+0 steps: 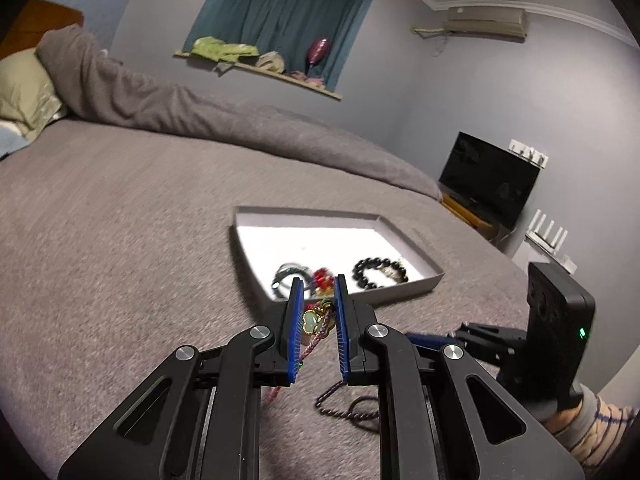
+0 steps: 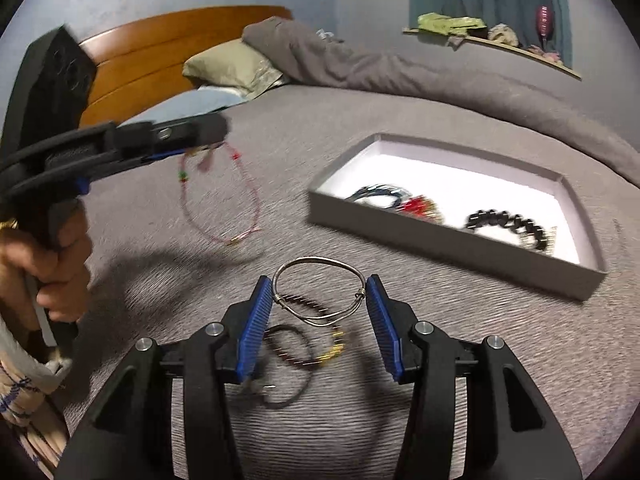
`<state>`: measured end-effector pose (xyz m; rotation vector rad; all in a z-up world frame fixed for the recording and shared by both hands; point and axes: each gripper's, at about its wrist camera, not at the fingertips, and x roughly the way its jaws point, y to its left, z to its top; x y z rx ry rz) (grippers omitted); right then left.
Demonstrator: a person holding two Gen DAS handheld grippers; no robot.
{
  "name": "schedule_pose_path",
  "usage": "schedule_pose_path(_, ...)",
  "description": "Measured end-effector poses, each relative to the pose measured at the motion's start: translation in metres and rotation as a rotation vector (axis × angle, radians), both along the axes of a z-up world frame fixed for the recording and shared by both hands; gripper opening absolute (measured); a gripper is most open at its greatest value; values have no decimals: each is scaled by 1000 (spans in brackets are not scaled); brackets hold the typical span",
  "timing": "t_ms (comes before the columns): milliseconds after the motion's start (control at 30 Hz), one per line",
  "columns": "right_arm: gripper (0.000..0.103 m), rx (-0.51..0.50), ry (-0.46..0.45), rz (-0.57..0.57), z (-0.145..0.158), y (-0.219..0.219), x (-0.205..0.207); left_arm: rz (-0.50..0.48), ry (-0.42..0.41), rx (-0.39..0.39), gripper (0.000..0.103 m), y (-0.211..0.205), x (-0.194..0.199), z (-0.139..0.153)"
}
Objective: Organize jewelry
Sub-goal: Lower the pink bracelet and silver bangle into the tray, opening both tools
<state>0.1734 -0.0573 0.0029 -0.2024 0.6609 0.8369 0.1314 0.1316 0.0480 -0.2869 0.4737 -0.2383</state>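
My left gripper (image 1: 317, 286) is shut on a pink cord necklace with a gold and jade pendant (image 1: 314, 322), held above the grey bed; the cord loop (image 2: 224, 200) hangs from it in the right wrist view. My right gripper (image 2: 318, 286) is open around a silver wire bangle (image 2: 320, 292) lying on the bed. A dark beaded cord bracelet (image 2: 304, 344) lies beneath the bangle. A shallow white box (image 1: 400, 286) holds a black bead bracelet (image 1: 380, 274), a red piece (image 1: 322, 278) and a dark bangle (image 1: 290, 274).
A rolled grey blanket (image 1: 200, 108) and pillows (image 1: 24, 92) lie along the far side of the bed. A dark braided cord (image 1: 352, 404) lies on the bed under my left gripper. A TV (image 1: 490, 178) stands beyond the bed's right edge.
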Motion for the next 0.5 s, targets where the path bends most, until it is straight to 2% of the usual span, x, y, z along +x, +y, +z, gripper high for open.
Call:
schedule_pose_path(333,48,41,-20,-157,22,-52,64,-72,-39,52,16,-30,40,28)
schedule_pose_path(500,48,28,-11,-209,22,-65,97,-102,-46,73,16,-46,67,35)
